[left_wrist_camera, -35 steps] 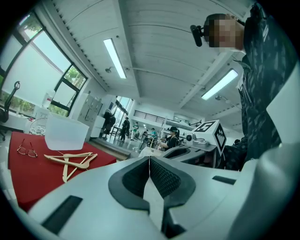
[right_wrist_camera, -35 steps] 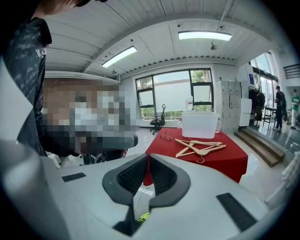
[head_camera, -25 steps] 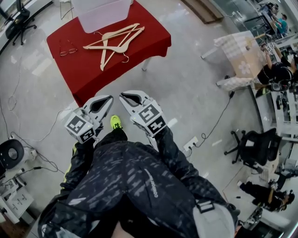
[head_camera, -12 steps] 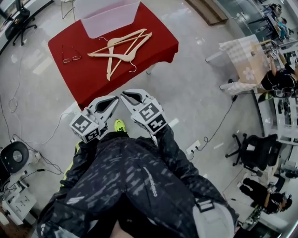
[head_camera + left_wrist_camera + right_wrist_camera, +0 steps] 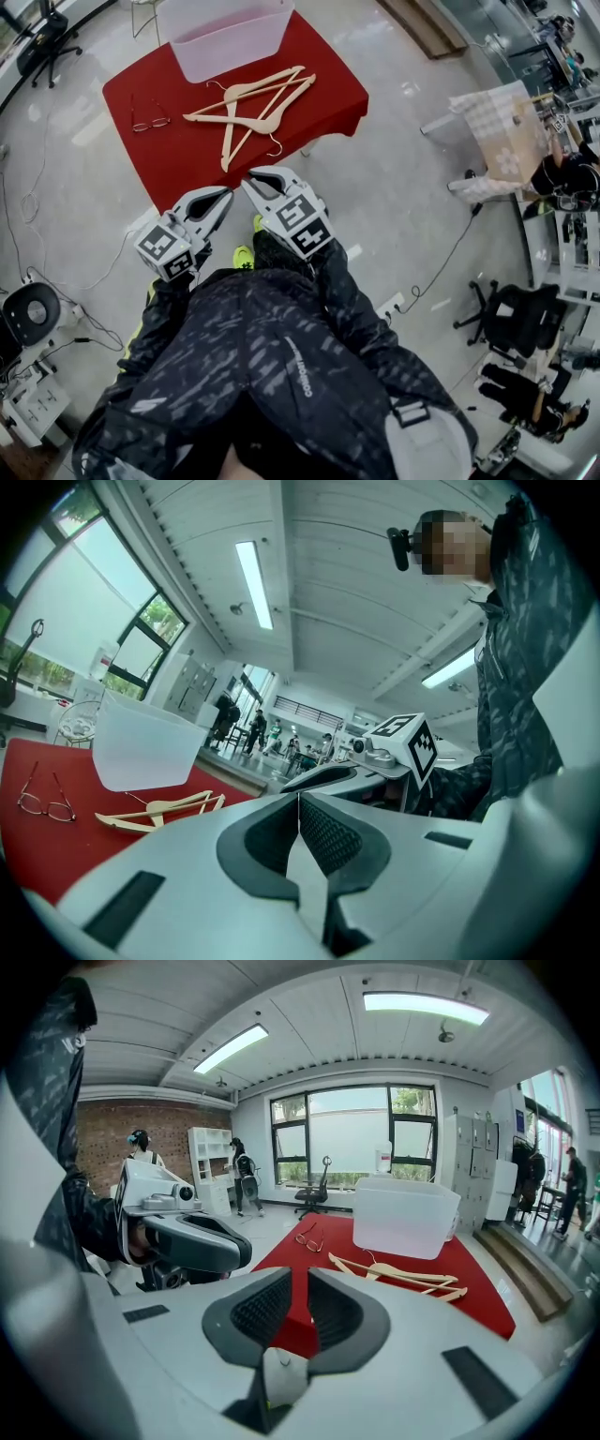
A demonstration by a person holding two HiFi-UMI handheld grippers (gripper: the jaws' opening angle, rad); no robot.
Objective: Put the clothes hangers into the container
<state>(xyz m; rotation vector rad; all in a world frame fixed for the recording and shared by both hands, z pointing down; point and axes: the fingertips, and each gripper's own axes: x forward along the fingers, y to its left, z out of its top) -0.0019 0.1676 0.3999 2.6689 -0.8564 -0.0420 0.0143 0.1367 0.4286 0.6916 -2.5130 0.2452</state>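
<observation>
The hangers (image 5: 251, 105) lie in a loose crossed heap near the middle of the red tabletop (image 5: 187, 164), their pale wooden arms overlapping and their thin metal hooks pointing out toward the left and near sides. Just beyond them, at the far edge of the cloth, stands the translucent white container (image 5: 230, 42), open at the top and apparently empty. To the left of the heap, well apart from it, rests a pair of spectacles (image 5: 150, 123). By the look of them the hangers are light, stiff and smooth, so a pinch across a sloping shoulder arm or the straight lower bar seems the soundest hold; the hooks are thin and likely to slip or twist in the pads, and because the pieces are interlaced, lifting one may drag its neighbours along. Both tools are short of the near edge of the tabletop and touch nothing. The left tool (image 5: 225, 194) has its jaws pressed together with nothing between them. The right tool (image 5: 251, 176) shows only a narrow slit between its pads; its jaws have just been opening, and nothing lies between them either.
</observation>
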